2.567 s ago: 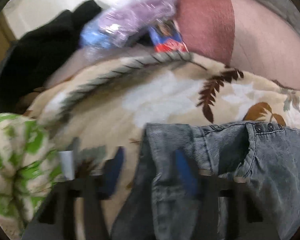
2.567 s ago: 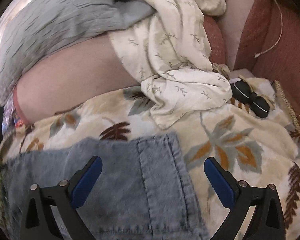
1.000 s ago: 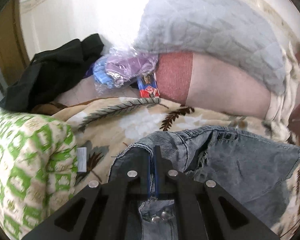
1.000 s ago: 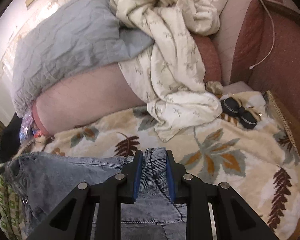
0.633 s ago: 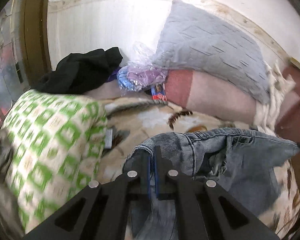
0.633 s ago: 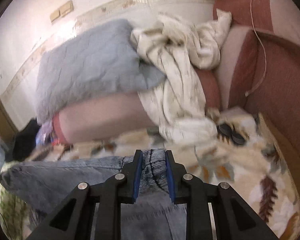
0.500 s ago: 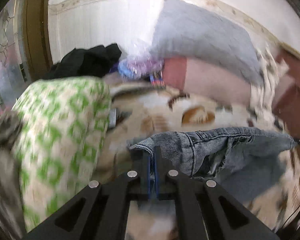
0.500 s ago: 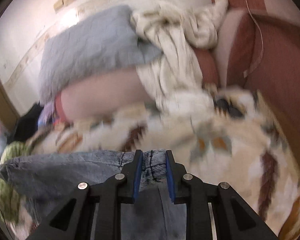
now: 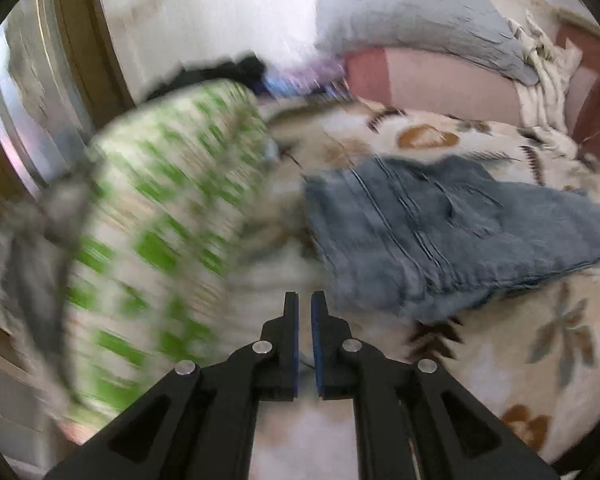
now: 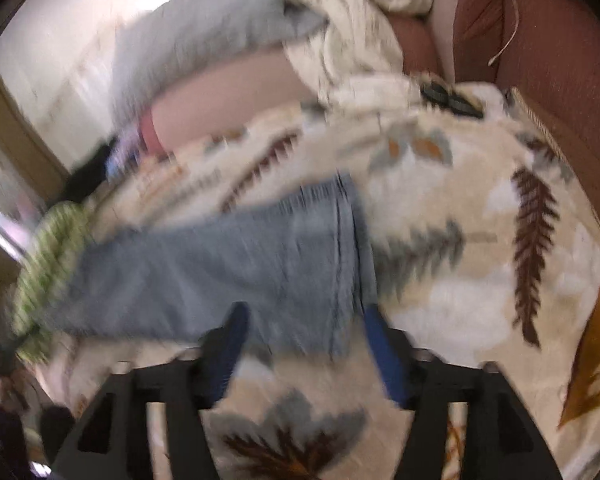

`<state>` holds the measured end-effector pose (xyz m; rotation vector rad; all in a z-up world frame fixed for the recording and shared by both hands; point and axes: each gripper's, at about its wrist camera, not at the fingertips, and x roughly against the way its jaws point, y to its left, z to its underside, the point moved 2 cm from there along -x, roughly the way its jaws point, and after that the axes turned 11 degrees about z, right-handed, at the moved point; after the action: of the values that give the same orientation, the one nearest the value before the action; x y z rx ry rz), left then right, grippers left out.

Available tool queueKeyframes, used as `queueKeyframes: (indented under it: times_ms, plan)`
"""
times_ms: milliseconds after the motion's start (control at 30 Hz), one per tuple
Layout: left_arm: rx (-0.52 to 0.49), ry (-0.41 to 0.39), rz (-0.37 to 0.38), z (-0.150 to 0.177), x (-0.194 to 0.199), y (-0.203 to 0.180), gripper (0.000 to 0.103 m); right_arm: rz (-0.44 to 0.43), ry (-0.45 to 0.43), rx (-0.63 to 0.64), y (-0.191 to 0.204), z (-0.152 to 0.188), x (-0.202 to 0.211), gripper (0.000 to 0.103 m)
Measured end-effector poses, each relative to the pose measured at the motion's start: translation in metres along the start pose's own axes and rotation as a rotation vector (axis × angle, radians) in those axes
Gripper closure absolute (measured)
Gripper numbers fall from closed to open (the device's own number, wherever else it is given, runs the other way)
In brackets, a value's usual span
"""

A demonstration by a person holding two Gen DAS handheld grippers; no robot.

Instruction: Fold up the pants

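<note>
So the faded blue denim pants (image 9: 440, 232) are lying folded over on the cream fleece blanket with the brown and grey leaf print (image 9: 540, 360), which covers the bed or couch, not sure which. In the left wrist view they sit ahead and to the right of the left gripper (image 9: 305, 312), layered edges stacked along the near side. That gripper's jaws are nearly together with just a thin slit between the blue pads, nothing in them, and it isn't touching the denim.

The right gripper (image 10: 304, 344) has its jaws spread wide apart. The near edge of the pants (image 10: 228, 264) shows between the two blue pads, but everything's motion-blurred, so I can't tell if the pads touch the cloth. It isn't clamping anything.

Left of the pants there's a green-and-white checked cushion (image 9: 160, 220), really smeared. Behind, a grey quilted pillow (image 9: 412, 24) leans on a pink and reddish bolster (image 9: 440, 84), with a crumpled cream sheet with small sprigs (image 10: 352, 28) next to it. Two small dark round objects (image 10: 450, 98) sit on the blanket near the sheet.
</note>
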<state>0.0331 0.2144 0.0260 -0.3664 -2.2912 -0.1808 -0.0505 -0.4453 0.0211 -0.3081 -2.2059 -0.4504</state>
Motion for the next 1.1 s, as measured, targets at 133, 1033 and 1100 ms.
queueKeyframes:
  times_ms: [133, 1033, 1100]
  plan:
    - [-0.011, -0.034, 0.038, -0.016, 0.009, -0.010, 0.096, 0.055, 0.053, -0.041, 0.010, -0.037, -0.036, 0.034]
    - [-0.051, 0.033, 0.270, -0.027, -0.123, -0.143, 0.095, 0.375, 0.039, 0.033, 0.031, -0.111, -0.153, 0.090]
    - [-0.064, 0.036, 0.258, -0.026, -0.124, -0.146, 0.095, 0.368, 0.079, 0.020, 0.025, -0.101, -0.170, 0.089]
